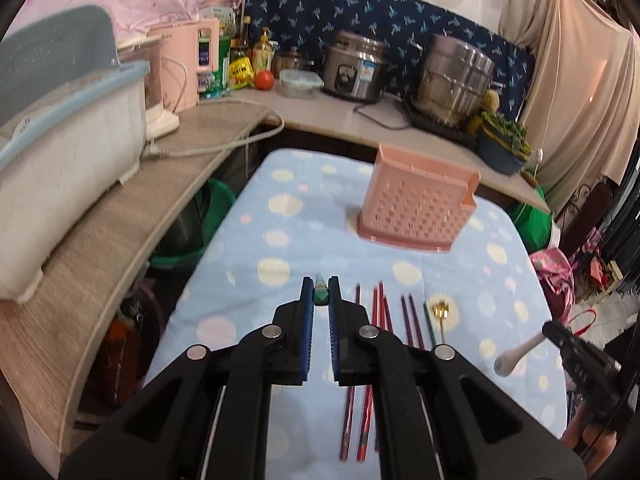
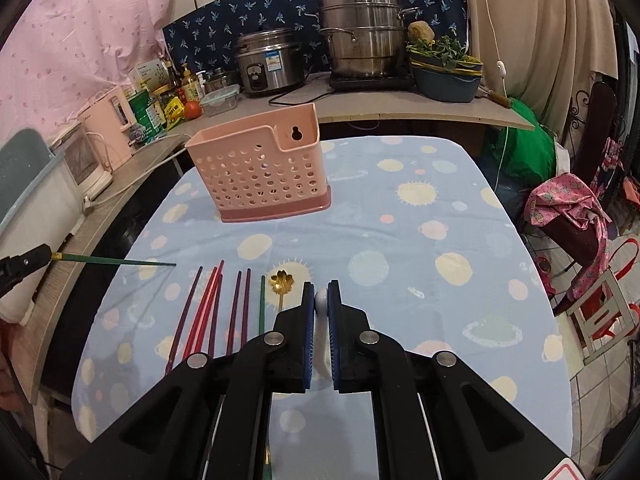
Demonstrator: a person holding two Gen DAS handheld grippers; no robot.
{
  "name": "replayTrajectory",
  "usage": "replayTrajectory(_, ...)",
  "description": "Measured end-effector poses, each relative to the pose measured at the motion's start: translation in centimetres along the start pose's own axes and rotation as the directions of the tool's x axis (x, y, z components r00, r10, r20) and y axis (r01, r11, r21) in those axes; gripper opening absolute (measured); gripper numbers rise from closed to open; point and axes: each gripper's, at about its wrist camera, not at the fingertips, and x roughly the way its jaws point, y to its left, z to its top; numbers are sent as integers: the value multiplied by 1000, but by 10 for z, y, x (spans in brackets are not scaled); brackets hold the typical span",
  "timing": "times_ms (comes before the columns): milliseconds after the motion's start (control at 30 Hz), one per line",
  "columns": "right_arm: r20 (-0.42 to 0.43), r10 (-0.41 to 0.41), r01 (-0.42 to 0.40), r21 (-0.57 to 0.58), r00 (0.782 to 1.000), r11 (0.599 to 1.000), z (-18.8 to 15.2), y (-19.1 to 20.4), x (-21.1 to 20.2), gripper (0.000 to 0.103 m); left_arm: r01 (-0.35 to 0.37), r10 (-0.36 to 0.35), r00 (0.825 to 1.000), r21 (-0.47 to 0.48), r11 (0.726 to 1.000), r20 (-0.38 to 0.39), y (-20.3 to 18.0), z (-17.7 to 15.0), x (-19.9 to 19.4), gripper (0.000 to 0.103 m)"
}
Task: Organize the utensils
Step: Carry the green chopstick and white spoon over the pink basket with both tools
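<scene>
Blue-padded fingers of the left gripper (image 1: 321,292) were clamped on a green chopstick (image 1: 321,295), seen end-on from the left wrist view. Just to its right, loose chopsticks (image 1: 378,312) lay side by side on the dotted tablecloth (image 1: 248,280), with a gold spoon (image 1: 441,314) beyond them. Farther ahead and to the right stood the pink perforated holder (image 1: 418,208), nothing between it and the fingertips; its contents could not be made out. At the far right, the right gripper (image 1: 576,360) held a white spoon (image 1: 516,354) above the cloth.

From the right wrist view, the right gripper (image 2: 321,298) pinched the white spoon (image 2: 321,320) between closed pads. The gold spoon (image 2: 281,280) lay just left of its fingertips, then the row of chopsticks (image 2: 212,308). Ahead and left, the holder (image 2: 260,168) stood upright, apparently empty through its holes. Far left, the left gripper (image 2: 24,264) carried the green chopstick (image 2: 116,261) level, pointing rightward over the table.
</scene>
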Motion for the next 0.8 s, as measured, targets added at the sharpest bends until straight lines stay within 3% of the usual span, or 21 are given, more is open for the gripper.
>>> replayTrajectory(233,36,58,-60,44,998,997,38,0,5,7,-11,10,997,4,1000,72,-5,63,2,7)
replayTrajectory(433,97,122,-131,94,988,987,88,-3,13,7,26,-28,987,13,1000,157,-21,117,-13,7)
replayTrajectory(533,130,163,-180,127,978,975,114,-6,21,7,61,-62,975,10,998,211,-32,145,-23,7)
replayTrajectory(800,228,244,-289,191,943,938,175,-12,46,7,132,-128,925,15,991,359,-61,214,-43,7)
